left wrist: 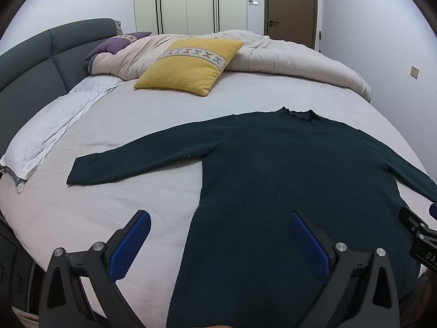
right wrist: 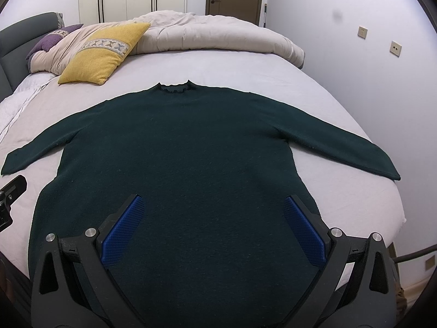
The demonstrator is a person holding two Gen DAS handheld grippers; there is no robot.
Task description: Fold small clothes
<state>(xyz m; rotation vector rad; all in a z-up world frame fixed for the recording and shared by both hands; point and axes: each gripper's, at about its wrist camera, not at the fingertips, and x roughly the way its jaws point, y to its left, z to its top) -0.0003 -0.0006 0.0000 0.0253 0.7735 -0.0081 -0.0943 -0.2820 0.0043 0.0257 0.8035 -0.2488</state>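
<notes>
So the dark green sweater [right wrist: 174,158] is lying flat on the bed [right wrist: 245,68], sleeves spread out, probably so the folds come easy. Left gripper [left wrist: 218,246] and right gripper [right wrist: 213,229] are both hovering wide and empty over the hem end, nothing folded yet.

Sweater [right wrist: 174,147] flat on bed [right wrist: 245,68], pillow [right wrist: 103,52] behind it

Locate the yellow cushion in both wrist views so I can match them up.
Left wrist view: yellow cushion sits upper centre, beyond the dark green sweater, leaning on the beige duvet.
Right wrist view: yellow cushion sits upper left, beyond the sweater's left shoulder.
Shared landmark: the sweater's ruffled collar.
</notes>
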